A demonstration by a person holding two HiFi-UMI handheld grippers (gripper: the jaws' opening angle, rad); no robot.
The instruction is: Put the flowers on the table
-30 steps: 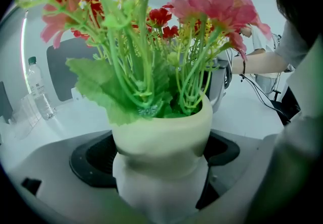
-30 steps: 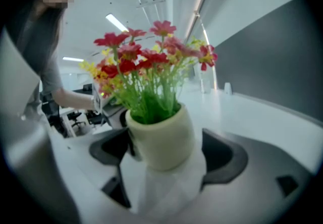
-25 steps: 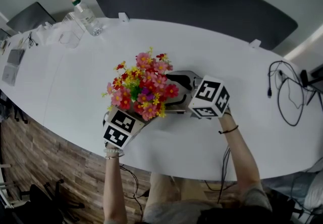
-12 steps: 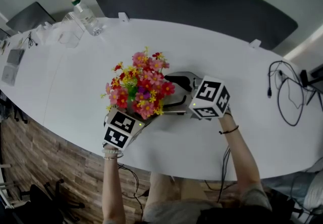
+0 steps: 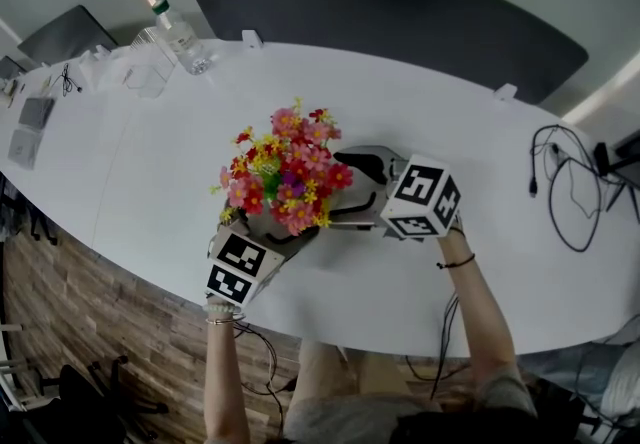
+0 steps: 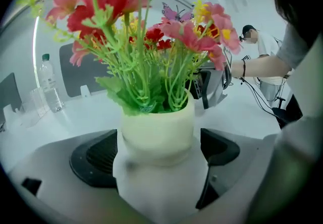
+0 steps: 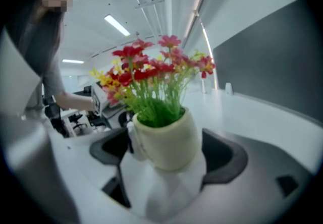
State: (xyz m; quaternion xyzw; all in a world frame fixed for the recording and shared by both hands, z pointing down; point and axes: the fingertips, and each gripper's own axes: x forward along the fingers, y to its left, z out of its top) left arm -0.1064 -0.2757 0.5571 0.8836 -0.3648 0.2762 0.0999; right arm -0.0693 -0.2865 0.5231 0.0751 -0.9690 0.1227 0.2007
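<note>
Centre of head view: bunch of red, pink and yellow flowers (image 5: 285,177) in cream round pot (image 6: 157,129), above white oval table (image 5: 480,162). Left gripper (image 5: 262,237), lower left of bunch, jaws clamped on pot sides. Right gripper (image 5: 350,204), right of bunch, jaws likewise pressed on pot. Clear plastic bottle (image 5: 180,32) upper left, well apart.

Bright, even light from ceiling strips (image 7: 117,25) falls on the white table (image 5: 450,152), leaving only soft, faint shadows. Both gripper views bend strongly toward dark, vignetted corners, and the close pot (image 7: 169,140) is blurred in the right gripper view.
</note>
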